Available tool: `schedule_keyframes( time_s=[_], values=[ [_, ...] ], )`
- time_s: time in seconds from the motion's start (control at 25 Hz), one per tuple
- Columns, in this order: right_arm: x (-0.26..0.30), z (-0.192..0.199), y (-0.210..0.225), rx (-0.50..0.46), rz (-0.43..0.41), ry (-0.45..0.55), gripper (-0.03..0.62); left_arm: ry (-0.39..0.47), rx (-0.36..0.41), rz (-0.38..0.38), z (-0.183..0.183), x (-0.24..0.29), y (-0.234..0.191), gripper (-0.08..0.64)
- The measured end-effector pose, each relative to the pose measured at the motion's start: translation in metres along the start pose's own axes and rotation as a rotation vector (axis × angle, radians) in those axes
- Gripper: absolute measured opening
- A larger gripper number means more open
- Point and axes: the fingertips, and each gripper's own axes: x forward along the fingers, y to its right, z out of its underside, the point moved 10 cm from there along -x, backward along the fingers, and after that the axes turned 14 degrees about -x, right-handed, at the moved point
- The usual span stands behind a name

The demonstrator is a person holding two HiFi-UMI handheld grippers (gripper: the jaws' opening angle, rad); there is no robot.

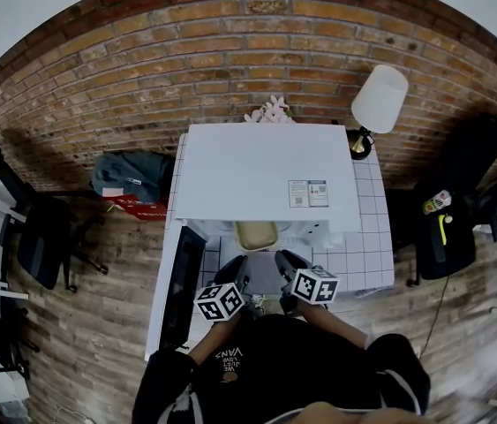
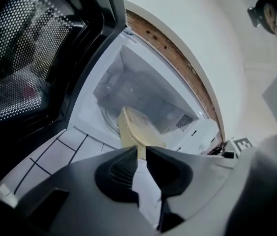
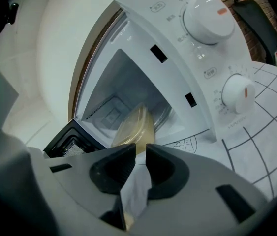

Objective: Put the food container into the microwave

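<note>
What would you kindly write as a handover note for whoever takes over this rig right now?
Left claw: shut on the container's near rim.
Right claw: shut on the same rim, beside it.
Done: door is open; container is partway into the microwave.
Left: set it on the turntable, release both claws, withdraw, likely shut the door.

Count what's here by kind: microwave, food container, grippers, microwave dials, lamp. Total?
Microwave: 1
Food container: 1
Grippers: 2 (left gripper, right gripper)
Microwave dials: 2 (upper dial, lower dial)
Lamp: 1
Total: 7
</note>
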Motion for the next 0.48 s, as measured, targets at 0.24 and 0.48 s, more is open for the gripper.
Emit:
schedule_keyframes(
  time_s=[0.24, 0.48],
  values=[
    [0.007, -0.002, -0.006, -0.033, -0.020, -0.012, 0.023, -0.022, 0.041, 0.016, -0.003, 0.003, 0.004, 0.015],
    [0.018, -0.006, -0.006, -0.023, -0.017, -0.019, 0.012, -0.035, 0.040, 0.025, -0.010, 0.010, 0.001, 0.012]
  ],
)
